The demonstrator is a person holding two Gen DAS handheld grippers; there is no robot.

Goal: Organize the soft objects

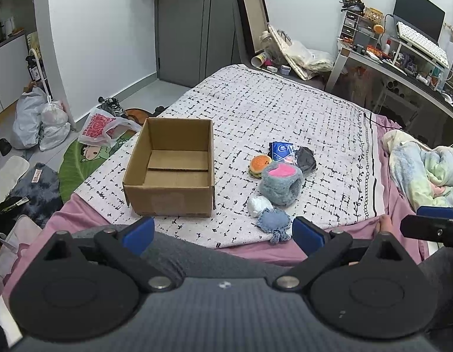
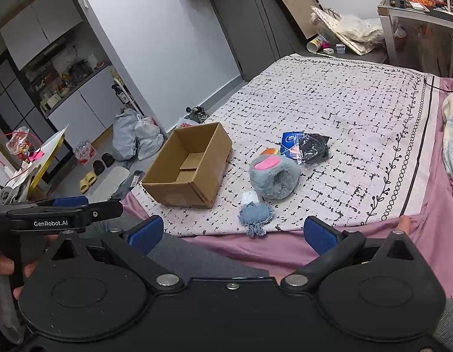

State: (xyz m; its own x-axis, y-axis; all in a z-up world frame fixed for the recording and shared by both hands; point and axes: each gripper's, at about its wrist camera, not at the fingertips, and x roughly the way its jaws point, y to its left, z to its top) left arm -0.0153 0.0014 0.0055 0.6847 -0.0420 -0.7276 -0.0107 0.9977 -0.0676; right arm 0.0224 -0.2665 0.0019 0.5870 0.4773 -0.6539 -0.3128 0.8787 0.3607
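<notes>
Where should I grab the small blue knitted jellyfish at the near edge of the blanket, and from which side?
Take the blue knitted jellyfish by its rounded body, not the dangling strands. It lies flat and nearest of the pile, so come from above with the open right claw, clear of the white bundle touching its far side.

Free room & obstacles. Cardboard box (image 1: pixel 170 170): top open, interior bare, so entry from above is free; its walls block side entry. Bare strip of patterned blanket (image 1: pixel 285 102) lies btwn box and soft-object cluster, wide enough for a pass. Cluster is tight: grey fluffy holder (image 1: pixel 280 184) touches burger toy (image 1: pixel 259 165), white bundle (image 1: pixel 258 205) and blue crochet piece (image 1: pixel 273 220) just beside it. Far blanket half open. Both grippers' jaws spread wide, nothing btwn them.
</notes>
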